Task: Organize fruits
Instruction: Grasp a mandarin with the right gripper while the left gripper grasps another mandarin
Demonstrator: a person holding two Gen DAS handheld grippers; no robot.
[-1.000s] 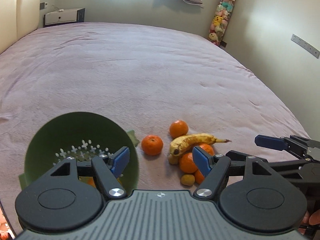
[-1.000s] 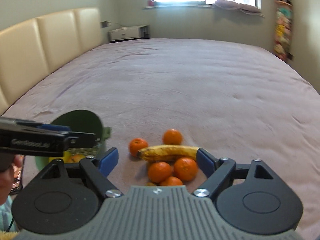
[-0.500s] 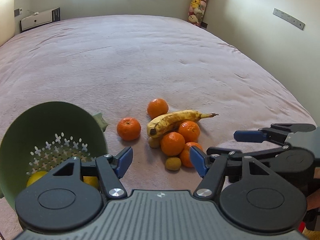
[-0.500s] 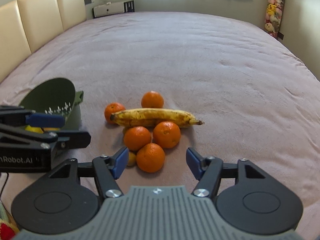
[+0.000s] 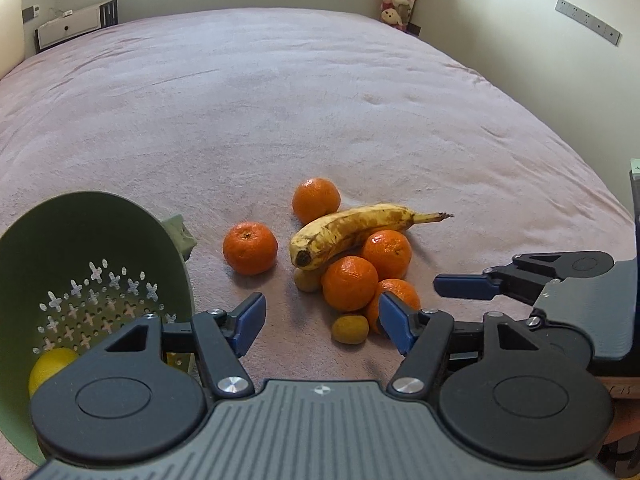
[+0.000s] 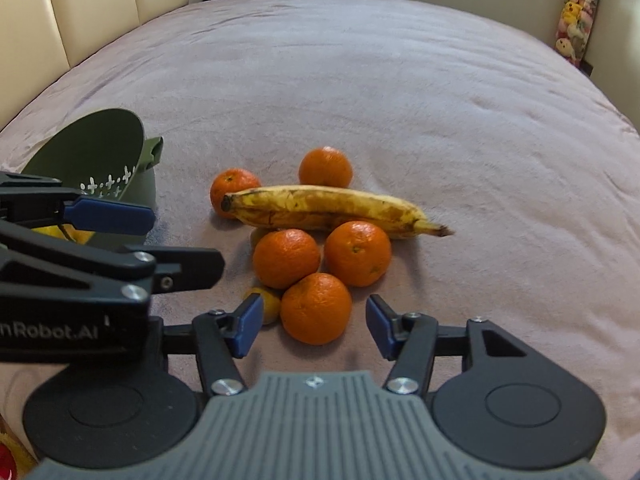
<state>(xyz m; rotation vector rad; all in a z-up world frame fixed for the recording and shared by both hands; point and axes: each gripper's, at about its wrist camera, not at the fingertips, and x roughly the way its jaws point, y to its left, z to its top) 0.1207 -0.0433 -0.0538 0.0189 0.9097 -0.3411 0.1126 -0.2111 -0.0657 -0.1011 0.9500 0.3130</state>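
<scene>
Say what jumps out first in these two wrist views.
A pile of oranges under a spotty banana sits mid-bed on the pink blanket. To its left a green colander lies tipped, a yellow fruit inside. The right gripper, open, brackets the nearest orange.

I note a pale mauve-pink bedspread (image 5: 280, 100) beneath everything. The colander (image 5: 80, 240) is sage green, its base pierced with a pattern of small crosses and ovals, and a yellow fruit (image 5: 50, 368) shows inside it. The banana (image 6: 320, 208) is yellow, heavily mottled brown, with dark ends. I count five bright orange tangerines; the nearest tangerine (image 6: 316, 308) has dimpled skin. Two small fruits (image 5: 350, 329) are dull yellow-brown. Both grippers have black arms, grey ribbed bodies and blue fingertips (image 6: 248, 326). The headboard (image 6: 80, 12) is cream.
</scene>
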